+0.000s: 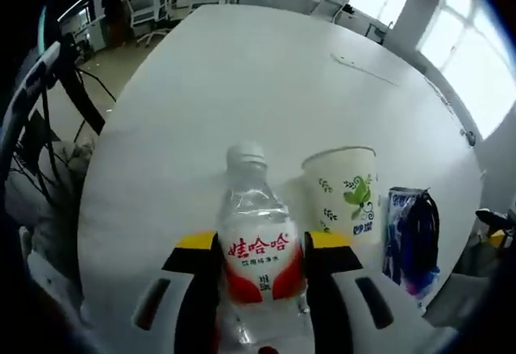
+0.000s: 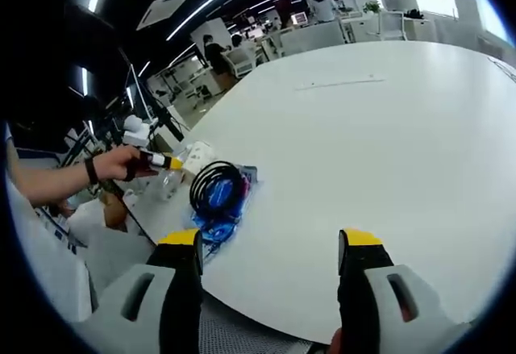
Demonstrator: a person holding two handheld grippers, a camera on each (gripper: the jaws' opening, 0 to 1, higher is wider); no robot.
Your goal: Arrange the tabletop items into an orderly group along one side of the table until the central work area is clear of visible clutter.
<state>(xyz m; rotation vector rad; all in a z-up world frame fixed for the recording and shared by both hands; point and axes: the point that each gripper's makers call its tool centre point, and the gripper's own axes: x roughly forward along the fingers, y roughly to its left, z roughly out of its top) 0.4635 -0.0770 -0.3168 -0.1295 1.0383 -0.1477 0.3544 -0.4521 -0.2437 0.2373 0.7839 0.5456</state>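
Left gripper is clamping the water bottle at the near table edge; right gripper is hanging spread with nothing between its jaws.

In the left gripper view the yellow-tipped jaws are pressing both sides of a clear ribbed plastic bottle with a white screw cap, its red and white label reading "娃哈哈" in red characters. Just beside it a cream paper cup with green leaf prints is standing upright, and next to that a blue printed packet is lying under a coil of black cable. The smooth white table is stretching away beyond them. In the right gripper view a person's hand is holding the other gripper by the bottle, near the coiled cable on its blue packet.
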